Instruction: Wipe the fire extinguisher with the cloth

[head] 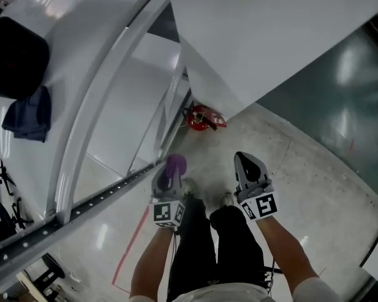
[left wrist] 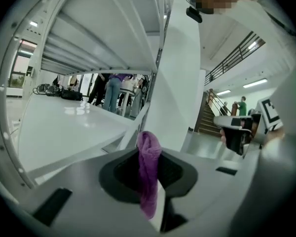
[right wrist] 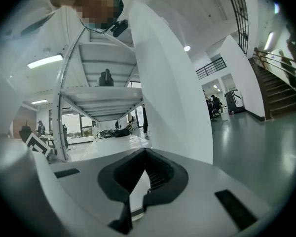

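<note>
- A dark blue fabric bundle (head: 28, 115) lies at the far left of the head view, on the white shelf (head: 113, 124) of a rack.
- The rack's white metal frame (head: 82, 206) runs diagonally across that view, with a perforated rail along its near edge.
- A thin red line (head: 131, 247) is marked on the concrete floor (head: 315, 187), just left of the person's black trousers (head: 217, 244).
- The left tool (head: 171, 172) is held out in front of the person's left leg. Its jaws are clenched on a purple cloth (head: 176, 164).
- In the left gripper view the purple cloth (left wrist: 149, 167) is pinched between the jaws of the left tool (left wrist: 149, 174). It bunches above them and hangs in a strip below.
- The red fire extinguisher (head: 203, 118) sits on the floor at the foot of the white panel (head: 271, 36), just beside the rack's corner. It lies ahead of both tools and well apart from them, and the cloth does not touch it.
- The right tool (head: 246, 162) is held out beside the left one, in front of the right leg, with its marker cube nearest the wrist.
- In the right gripper view the right tool (right wrist: 145, 174) has its jaws clenched tip to tip, with nothing between them.
- A staircase (right wrist: 281, 88) rises at the far right of the right gripper view.
</note>
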The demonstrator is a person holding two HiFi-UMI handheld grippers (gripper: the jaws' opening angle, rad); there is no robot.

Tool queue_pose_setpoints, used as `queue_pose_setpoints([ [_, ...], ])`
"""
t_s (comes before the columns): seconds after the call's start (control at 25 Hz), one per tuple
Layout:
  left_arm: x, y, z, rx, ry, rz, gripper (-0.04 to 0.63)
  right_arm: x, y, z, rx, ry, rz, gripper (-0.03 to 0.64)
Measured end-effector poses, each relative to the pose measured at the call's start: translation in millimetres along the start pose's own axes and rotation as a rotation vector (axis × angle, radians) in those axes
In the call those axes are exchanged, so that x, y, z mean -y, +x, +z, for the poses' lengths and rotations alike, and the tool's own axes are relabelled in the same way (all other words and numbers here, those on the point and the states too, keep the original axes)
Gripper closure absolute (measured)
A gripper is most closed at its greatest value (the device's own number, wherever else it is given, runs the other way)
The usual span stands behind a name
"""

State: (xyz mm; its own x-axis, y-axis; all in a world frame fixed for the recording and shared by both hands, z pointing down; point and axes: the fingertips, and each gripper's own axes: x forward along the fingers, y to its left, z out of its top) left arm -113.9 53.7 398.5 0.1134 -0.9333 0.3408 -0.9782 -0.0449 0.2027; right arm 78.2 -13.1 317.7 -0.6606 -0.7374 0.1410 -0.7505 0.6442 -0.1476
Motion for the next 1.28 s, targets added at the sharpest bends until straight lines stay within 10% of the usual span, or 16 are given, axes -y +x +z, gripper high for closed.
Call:
queue_pose_setpoints([
  [0.8,-111,177,-273,0.025,-0.007,-0.041,0.532,17,85,-254,0.029,-0.043,0.059,0.604],
  [1.28,-146,234,-323,0.021,-0.059,-0.052,0.532,3,111,-295,0.053,-0.047,0.046,0.604],
])
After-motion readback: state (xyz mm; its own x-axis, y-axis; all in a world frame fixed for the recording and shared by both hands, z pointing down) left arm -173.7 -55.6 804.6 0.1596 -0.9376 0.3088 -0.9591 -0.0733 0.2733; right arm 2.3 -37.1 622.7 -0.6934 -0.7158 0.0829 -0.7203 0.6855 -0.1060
